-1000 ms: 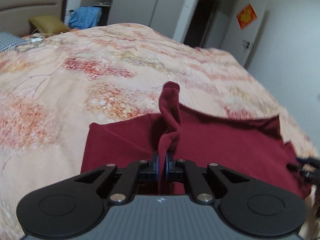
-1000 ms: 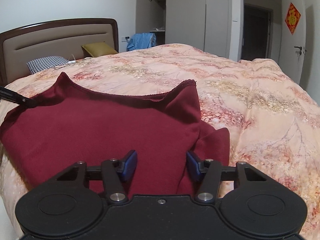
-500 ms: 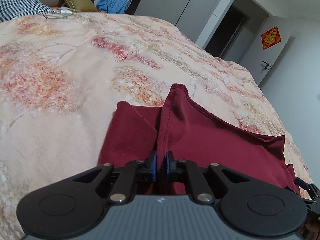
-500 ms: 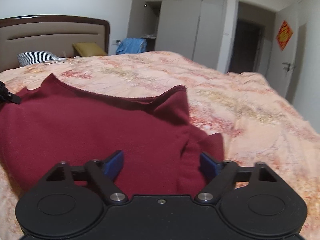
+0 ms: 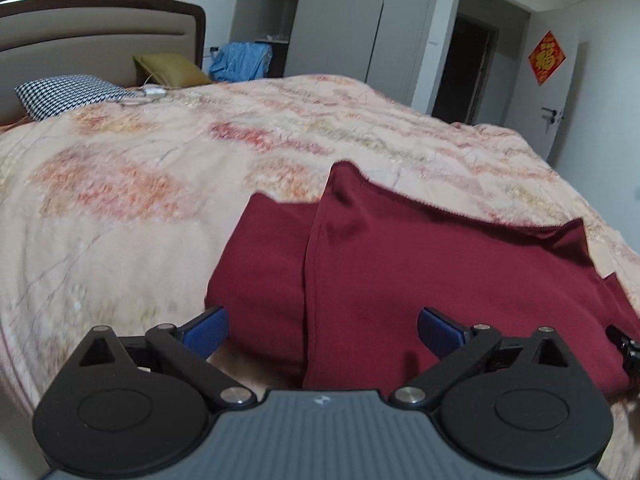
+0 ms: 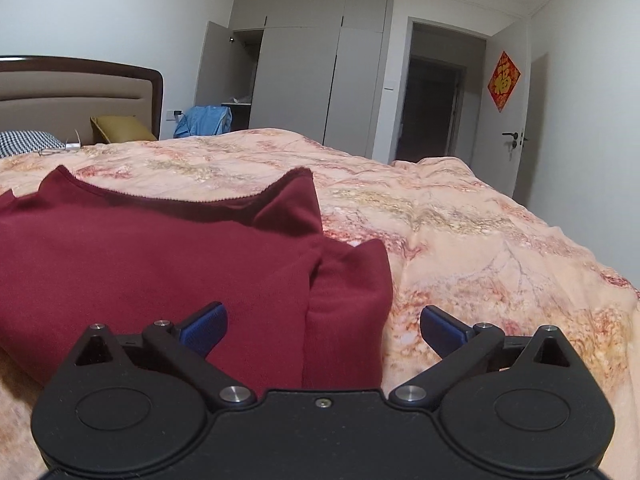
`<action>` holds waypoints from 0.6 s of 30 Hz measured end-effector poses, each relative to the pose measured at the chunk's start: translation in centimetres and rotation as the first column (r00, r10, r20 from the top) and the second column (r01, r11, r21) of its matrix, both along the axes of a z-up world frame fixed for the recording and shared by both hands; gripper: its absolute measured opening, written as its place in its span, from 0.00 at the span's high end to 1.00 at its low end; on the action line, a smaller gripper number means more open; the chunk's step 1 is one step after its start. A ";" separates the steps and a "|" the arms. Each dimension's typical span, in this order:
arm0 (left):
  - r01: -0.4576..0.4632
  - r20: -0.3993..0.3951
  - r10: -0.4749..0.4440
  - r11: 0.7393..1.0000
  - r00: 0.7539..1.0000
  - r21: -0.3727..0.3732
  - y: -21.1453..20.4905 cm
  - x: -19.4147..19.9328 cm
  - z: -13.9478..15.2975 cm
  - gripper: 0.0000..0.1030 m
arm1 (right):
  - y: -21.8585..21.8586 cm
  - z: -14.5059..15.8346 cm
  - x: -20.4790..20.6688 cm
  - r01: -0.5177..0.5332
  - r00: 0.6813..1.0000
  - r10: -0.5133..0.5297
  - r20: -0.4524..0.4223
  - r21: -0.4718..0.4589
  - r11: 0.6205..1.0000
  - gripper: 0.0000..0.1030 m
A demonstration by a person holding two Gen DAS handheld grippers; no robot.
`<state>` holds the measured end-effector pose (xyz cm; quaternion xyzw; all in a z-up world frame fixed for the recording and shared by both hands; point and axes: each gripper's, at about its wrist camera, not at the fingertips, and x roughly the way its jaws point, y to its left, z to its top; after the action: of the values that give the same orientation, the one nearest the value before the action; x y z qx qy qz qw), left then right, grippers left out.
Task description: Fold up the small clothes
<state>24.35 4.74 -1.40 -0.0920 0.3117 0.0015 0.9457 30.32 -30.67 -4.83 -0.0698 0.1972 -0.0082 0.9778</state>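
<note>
Your left gripper (image 5: 322,330) and right gripper (image 6: 322,328) both stand spread wide over the garment (image 5: 440,272), which lies low between the fingers. The quilt (image 5: 140,200) is bare on both sides of it. Pillows (image 5: 68,94) and headboard (image 5: 100,28) stand well apart.
</note>
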 end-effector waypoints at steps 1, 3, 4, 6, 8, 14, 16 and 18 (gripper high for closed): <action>-0.015 -0.017 0.015 1.000 1.000 0.000 0.0 0.0 -0.4 0.00 | -0.2 -0.3 0.2 -0.002 1.000 0.002 -0.011 0.013 1.000 0.01; -0.048 -0.063 0.047 0.998 0.997 -0.027 0.3 -0.2 -1.3 0.00 | -0.8 -0.5 0.5 -0.008 1.000 0.009 -0.026 0.055 0.998 0.01; -0.061 -0.080 0.057 0.997 0.995 -0.052 0.6 -0.3 -1.7 0.00 | -1.1 -0.6 0.6 -0.011 0.999 0.014 -0.031 0.080 0.997 0.01; -0.082 -0.094 0.074 0.993 0.993 -0.084 1.2 -0.5 -2.1 0.00 | -1.7 -0.7 0.7 -0.017 0.999 0.022 -0.039 0.127 0.992 0.01; -0.087 -0.096 0.079 0.993 0.992 -0.085 1.3 -0.8 -2.2 0.00 | -2.2 -0.9 0.7 -0.019 0.999 0.026 -0.041 0.162 0.987 0.01; -0.085 -0.119 0.077 0.994 0.990 -0.067 1.3 -1.3 -2.0 0.00 | -2.0 -1.0 0.6 -0.016 0.999 0.020 -0.029 0.154 0.988 0.01; -0.083 -0.126 0.075 0.995 0.989 -0.062 1.3 -1.4 -2.0 0.00 | -1.9 -1.0 0.3 -0.013 1.000 0.017 -0.022 0.144 0.989 0.01; -0.079 -0.136 0.071 0.996 0.988 -0.052 1.3 -1.4 -2.1 0.00 | -1.8 -1.0 0.2 -0.010 1.000 0.012 -0.017 0.139 0.990 0.01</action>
<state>22.95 6.02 -3.50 -0.1306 0.3705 0.0342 0.9190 30.55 -32.45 -5.87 -0.0025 0.2054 0.0116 0.9786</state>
